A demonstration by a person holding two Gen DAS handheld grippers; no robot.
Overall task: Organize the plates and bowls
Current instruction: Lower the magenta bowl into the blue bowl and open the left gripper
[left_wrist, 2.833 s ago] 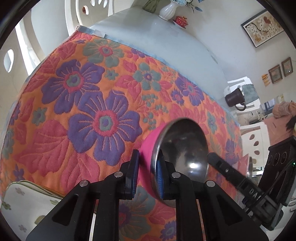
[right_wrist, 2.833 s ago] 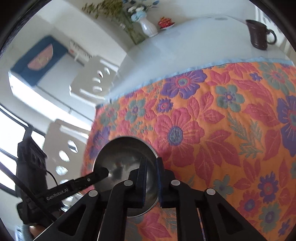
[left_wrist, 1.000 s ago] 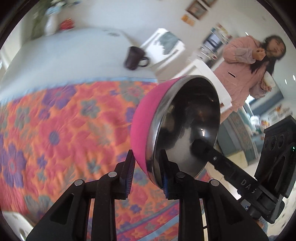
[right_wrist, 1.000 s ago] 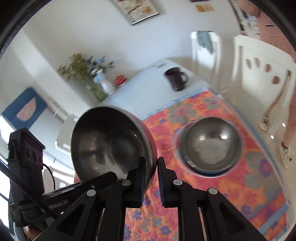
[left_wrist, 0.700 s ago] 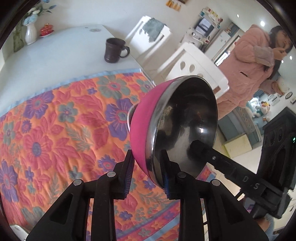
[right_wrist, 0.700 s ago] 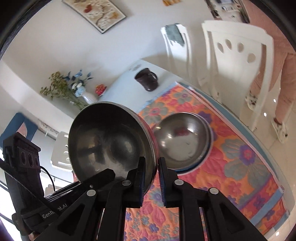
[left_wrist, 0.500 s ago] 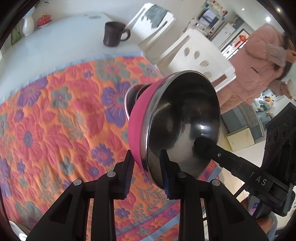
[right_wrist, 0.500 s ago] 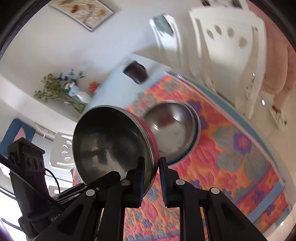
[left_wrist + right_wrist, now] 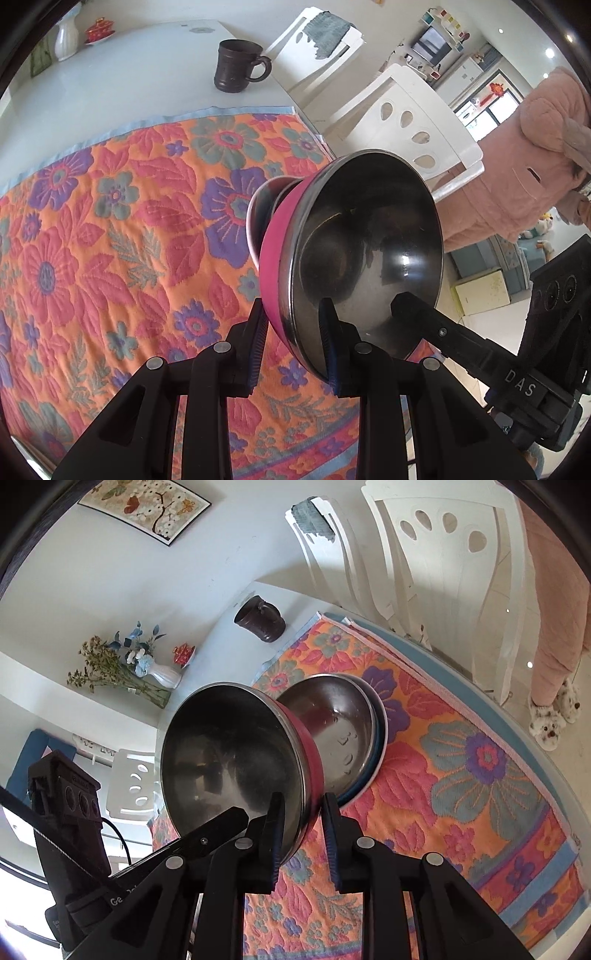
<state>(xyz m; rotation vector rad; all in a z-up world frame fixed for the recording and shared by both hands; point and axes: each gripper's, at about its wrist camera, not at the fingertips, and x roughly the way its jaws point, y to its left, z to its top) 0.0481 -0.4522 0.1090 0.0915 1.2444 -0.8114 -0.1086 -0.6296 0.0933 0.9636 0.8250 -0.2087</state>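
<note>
Two grippers on one pink bowl (image 9: 354, 258), frame centre, tilted over steel bowl (image 9: 340, 716) on floral cloth (image 9: 110, 221) | left gripper (image 9: 293, 339) clamps rim | right gripper (image 9: 301, 823) jaws just opening, rim loose between | likely light, rigid, slick steel inside; hold by rim.

I see the pink bowl (image 9: 354, 254), steel inside and pink outside, tipped steeply on edge with its opening toward me. Its base sits in the mouth of a steel bowl (image 9: 332, 720) with a blue outside that rests upright on the table; whether the two touch, I cannot tell. Both interiors look empty.
</note>
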